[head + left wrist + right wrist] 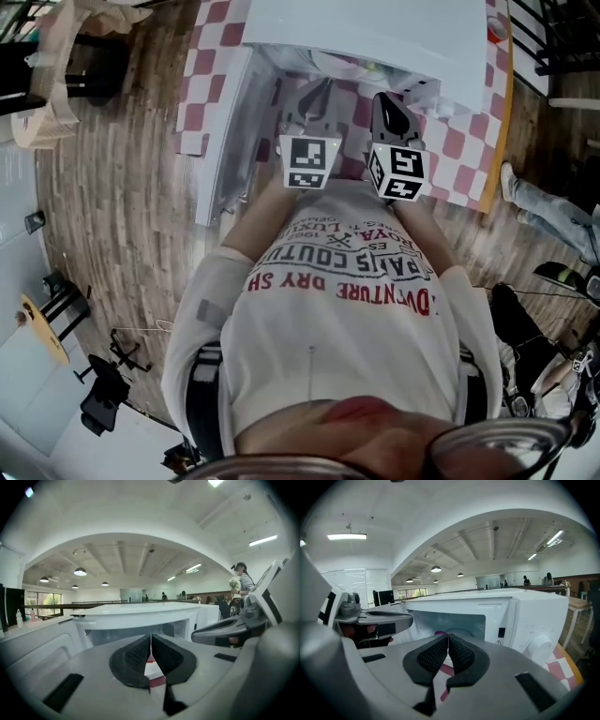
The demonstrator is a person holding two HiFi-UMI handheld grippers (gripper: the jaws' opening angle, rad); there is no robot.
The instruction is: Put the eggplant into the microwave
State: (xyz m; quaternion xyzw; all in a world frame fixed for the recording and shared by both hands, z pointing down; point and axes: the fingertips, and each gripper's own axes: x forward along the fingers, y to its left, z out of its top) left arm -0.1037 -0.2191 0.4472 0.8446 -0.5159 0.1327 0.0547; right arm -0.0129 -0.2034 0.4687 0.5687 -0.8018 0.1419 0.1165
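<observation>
The white microwave [375,33] stands on the checkered table with its door [225,141] swung open to the left. Both grippers hover side by side in front of the opening. My left gripper [151,641] is shut with nothing between its pads, facing the microwave's top edge [140,616]. My right gripper [448,639] is also shut and empty, pointing into the lit cavity [454,620]. A small purple patch, apparently the eggplant [440,633], shows inside the cavity just above the right jaw tips; the rest is hidden.
The control panel with a knob [539,646] is at the microwave's right. The pink-and-white checkered cloth [459,141] ends at an orange table edge [507,103]. Wooden floor [112,187] lies to the left. A person's legs [548,206] stand at the right.
</observation>
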